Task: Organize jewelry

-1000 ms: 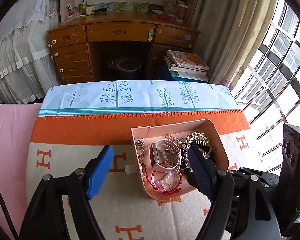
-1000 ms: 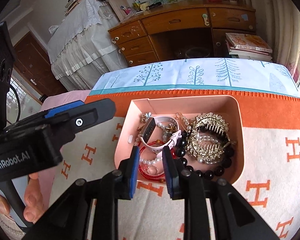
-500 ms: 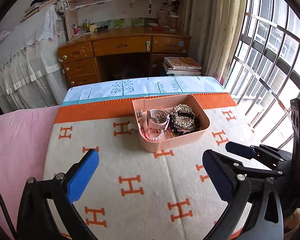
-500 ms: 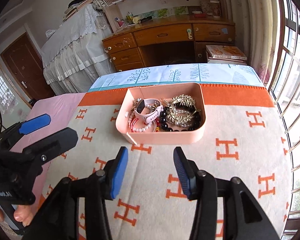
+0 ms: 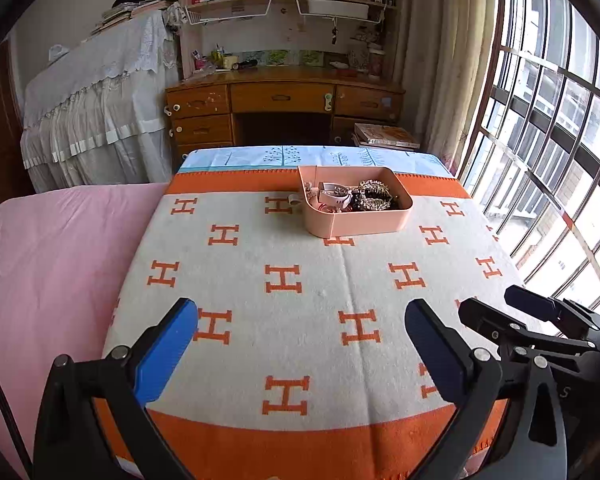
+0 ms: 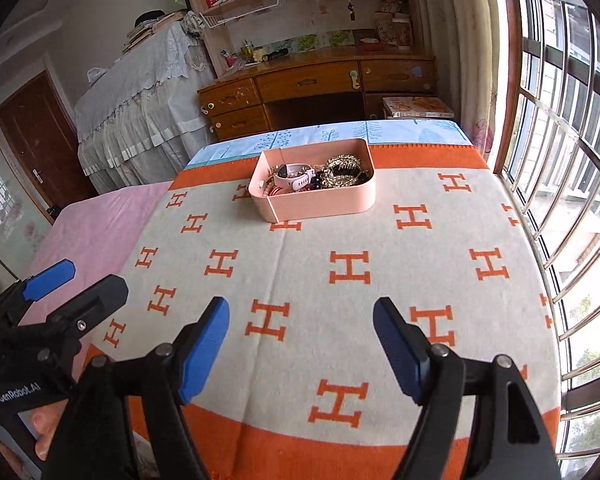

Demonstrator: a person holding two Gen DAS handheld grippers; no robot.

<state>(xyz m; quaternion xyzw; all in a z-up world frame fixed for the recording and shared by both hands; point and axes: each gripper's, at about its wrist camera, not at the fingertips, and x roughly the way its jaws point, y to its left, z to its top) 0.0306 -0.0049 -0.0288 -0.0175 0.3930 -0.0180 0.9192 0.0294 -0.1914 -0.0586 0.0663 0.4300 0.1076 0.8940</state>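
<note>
Well ahead of both wide-open grippers, left gripper (image 5: 300,344) and right gripper (image 6: 300,330), sits the jewelry tray (image 6: 320,202).

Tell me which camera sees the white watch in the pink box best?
The right wrist view. It looks down into the pink plastic box, so the white watch shows its dark face and strap. In the left wrist view the watch sits lower behind the box's wall, mostly strap.
</note>
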